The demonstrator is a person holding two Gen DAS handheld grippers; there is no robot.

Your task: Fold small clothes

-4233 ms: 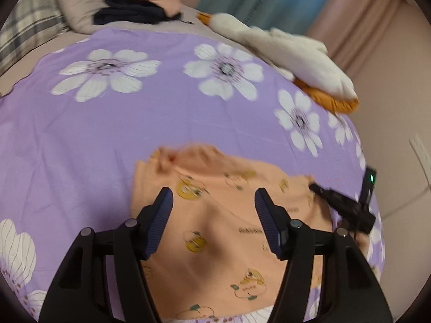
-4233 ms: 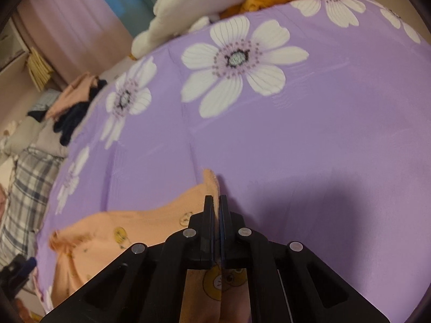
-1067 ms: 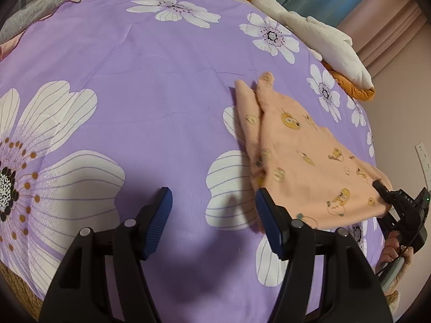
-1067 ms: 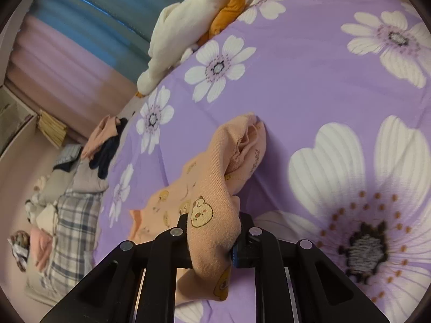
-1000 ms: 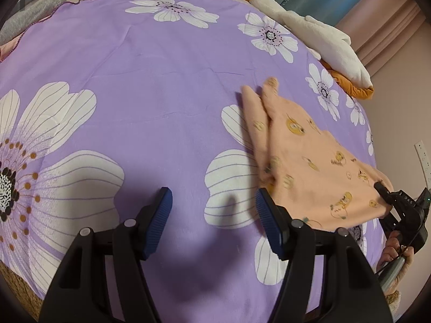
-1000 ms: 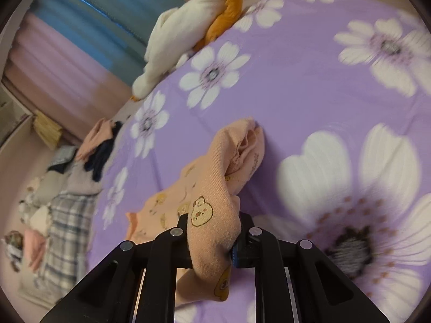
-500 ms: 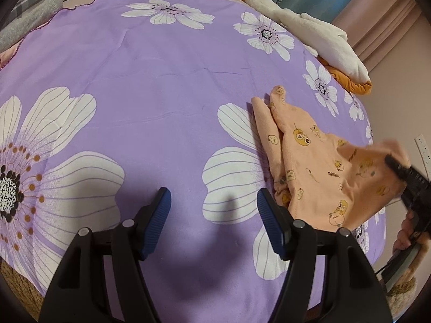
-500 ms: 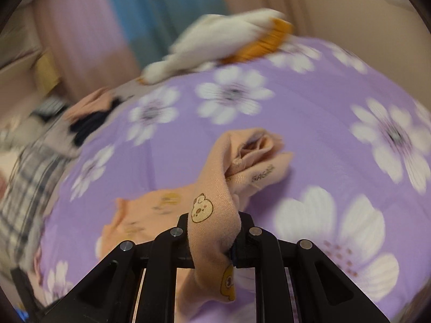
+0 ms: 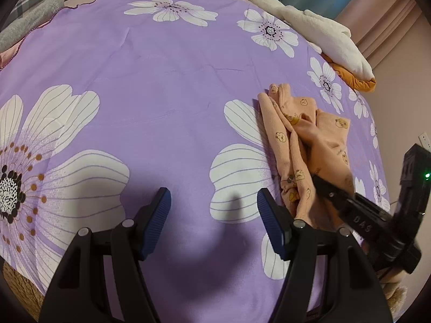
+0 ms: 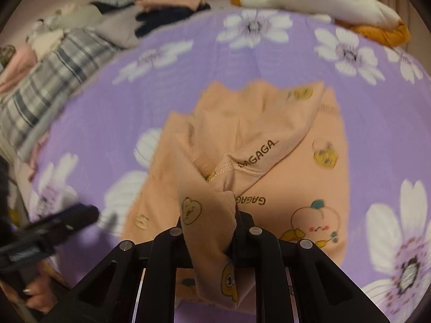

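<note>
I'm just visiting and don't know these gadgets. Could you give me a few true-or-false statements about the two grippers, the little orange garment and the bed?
1. The right gripper is clamped on the orange garment. True.
2. The left gripper holds the garment too. False: its jaws are open over the purple floral bedspread, with nothing between them.
3. The garment lies flat and spread out. False: it is bunched and partly lifted.
4. A white plush goose lies at the bed's far edge. True.
</note>
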